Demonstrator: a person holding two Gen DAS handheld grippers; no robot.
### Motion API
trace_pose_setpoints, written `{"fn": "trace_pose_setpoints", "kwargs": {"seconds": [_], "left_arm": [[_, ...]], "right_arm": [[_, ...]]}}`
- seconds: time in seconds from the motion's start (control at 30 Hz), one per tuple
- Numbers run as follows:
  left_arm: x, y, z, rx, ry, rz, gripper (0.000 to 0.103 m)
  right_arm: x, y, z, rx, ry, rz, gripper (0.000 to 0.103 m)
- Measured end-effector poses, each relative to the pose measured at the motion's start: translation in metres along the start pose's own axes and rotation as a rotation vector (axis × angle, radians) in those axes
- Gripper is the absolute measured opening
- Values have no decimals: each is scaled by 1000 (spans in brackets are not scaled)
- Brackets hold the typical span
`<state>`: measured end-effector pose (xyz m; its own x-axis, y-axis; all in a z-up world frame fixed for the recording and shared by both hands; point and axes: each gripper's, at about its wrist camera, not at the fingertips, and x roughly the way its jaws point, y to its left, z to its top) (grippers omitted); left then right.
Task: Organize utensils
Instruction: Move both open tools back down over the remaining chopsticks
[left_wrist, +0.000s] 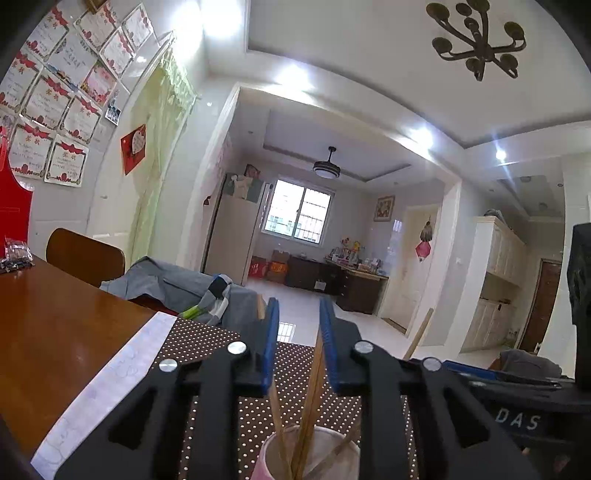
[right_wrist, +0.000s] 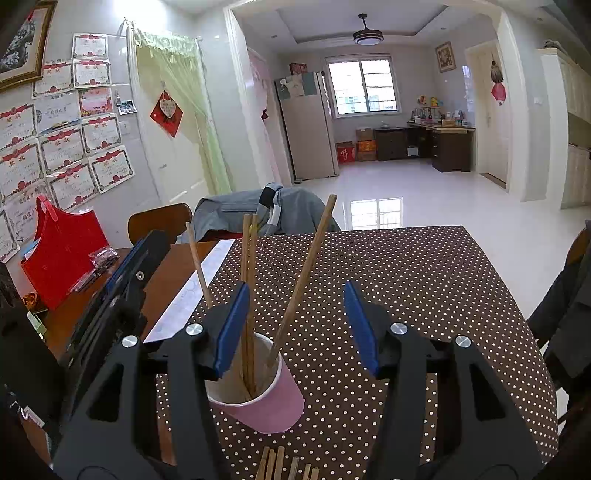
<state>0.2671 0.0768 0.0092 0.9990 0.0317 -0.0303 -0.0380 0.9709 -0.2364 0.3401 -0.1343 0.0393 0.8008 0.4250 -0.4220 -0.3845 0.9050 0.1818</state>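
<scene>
- One left tongs (left_wrist: 297, 325) stood slightly parted over the bench (left_wrist: 55, 332), gripping nothing; a chopstick rose just beside its right pad.
- One pink cup (right_wrist: 266, 398) sat on the dotted cloth (right_wrist: 406, 280), holding four chopsticks (right_wrist: 303, 273): one leaning left, two upright together, one leaning right.
- One right tongs (right_wrist: 295, 325) hung open and empty; the cup lay below its left finger (right_wrist: 232, 325), and the rightmost chopstick slanted up between the fingers, touching neither.
- About six loose chopsticks' ends (right_wrist: 275, 463) lay on the cloth at the near edge, below the right tongs.
- One red bag (right_wrist: 61, 251) stood far left.
</scene>
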Motion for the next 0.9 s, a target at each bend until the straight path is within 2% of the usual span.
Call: {"fn": "trace_pose_setpoints", "kwargs": {"seconds": [0.27, 0.37, 0.53, 0.7, 0.8, 0.9], "left_arm": [[-15, 0, 13, 1, 86, 1, 33], [-27, -4, 18, 43, 126, 10, 36], [-50, -10, 19, 100, 215, -13, 45], [-68, -23, 4, 183, 359, -71, 46], [-74, -28, -17, 227, 489, -109, 47], [-75, -30, -39, 254, 619, -109, 47]], "right_arm": [[-6, -1, 1, 5, 2, 10, 54], [-12, -2, -3, 23, 17, 33, 54], [-29, -2, -21, -37, 52, -13, 54], [-45, -16, -48, -43, 114, -33, 54], [-50, -25, -70, -44, 169, -30, 54], [-54, -32, -92, -56, 228, -35, 54]]}}
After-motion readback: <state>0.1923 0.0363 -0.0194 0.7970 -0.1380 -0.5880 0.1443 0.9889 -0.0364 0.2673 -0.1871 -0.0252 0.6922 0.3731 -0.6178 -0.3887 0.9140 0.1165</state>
